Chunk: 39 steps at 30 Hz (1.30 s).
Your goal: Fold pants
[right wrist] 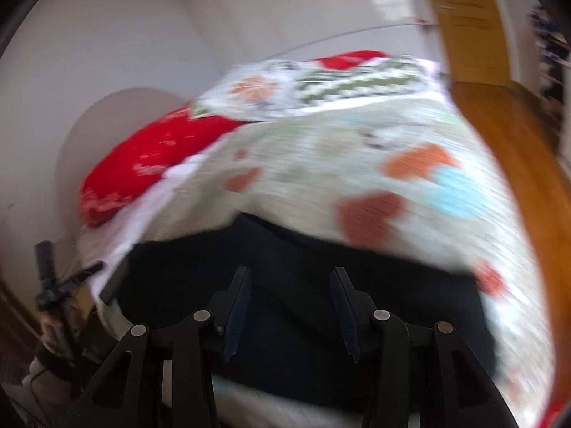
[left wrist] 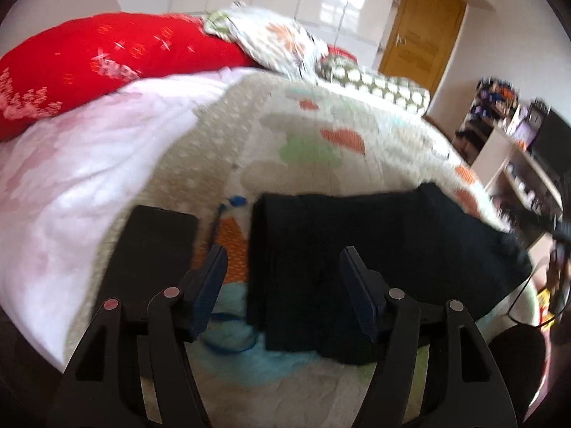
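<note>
The black pants (left wrist: 374, 260) lie folded into a compact rectangle on the patterned bedspread (left wrist: 303, 142), near the bed's front edge. My left gripper (left wrist: 283, 253) is open and empty, hovering above the pants' left edge, its jaws wide apart. In the right wrist view, the pants (right wrist: 303, 303) fill the lower middle. My right gripper (right wrist: 291, 274) is open and empty just above them. Both views are blurred by motion.
A flat black rectangular object (left wrist: 153, 249) lies on the bed left of the pants. A blue cord (left wrist: 228, 339) curls beside it. A red blanket (left wrist: 89, 67) and pillows (left wrist: 271, 39) sit at the head. A shelf unit (left wrist: 517, 149) stands right; a wooden door (left wrist: 421, 28) behind.
</note>
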Each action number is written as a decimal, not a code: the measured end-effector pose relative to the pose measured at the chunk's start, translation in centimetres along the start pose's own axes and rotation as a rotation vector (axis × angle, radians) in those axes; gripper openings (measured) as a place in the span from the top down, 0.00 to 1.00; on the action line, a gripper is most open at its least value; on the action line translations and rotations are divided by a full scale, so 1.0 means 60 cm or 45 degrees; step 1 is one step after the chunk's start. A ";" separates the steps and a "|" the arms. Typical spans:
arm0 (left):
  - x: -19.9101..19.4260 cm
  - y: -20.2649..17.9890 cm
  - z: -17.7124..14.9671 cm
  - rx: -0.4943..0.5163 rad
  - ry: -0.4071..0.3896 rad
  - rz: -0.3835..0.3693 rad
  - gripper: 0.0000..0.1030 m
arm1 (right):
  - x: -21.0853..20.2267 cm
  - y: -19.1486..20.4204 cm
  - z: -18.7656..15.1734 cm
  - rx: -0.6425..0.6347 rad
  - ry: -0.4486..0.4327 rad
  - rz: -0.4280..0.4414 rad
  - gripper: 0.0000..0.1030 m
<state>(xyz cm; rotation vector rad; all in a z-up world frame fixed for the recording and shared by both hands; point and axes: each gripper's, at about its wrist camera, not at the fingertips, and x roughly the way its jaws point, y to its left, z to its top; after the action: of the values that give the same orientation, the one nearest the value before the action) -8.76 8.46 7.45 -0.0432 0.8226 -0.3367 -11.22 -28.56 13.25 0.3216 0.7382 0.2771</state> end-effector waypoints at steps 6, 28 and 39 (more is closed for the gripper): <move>0.081 -0.028 0.020 0.067 0.095 0.071 0.36 | 0.195 0.073 0.066 -0.204 0.223 -0.012 0.55; 0.108 -0.022 0.049 0.085 0.127 0.067 0.66 | 0.299 0.074 0.085 -0.178 0.271 -0.085 0.87; -0.005 -0.057 0.013 0.058 -0.020 -0.069 0.66 | -0.030 -0.056 0.029 -0.065 0.040 -0.285 0.61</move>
<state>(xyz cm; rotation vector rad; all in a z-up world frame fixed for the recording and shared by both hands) -9.33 5.24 8.73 -0.0257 0.7988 -0.4057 -10.85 -32.60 14.25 0.1846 0.7893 0.0887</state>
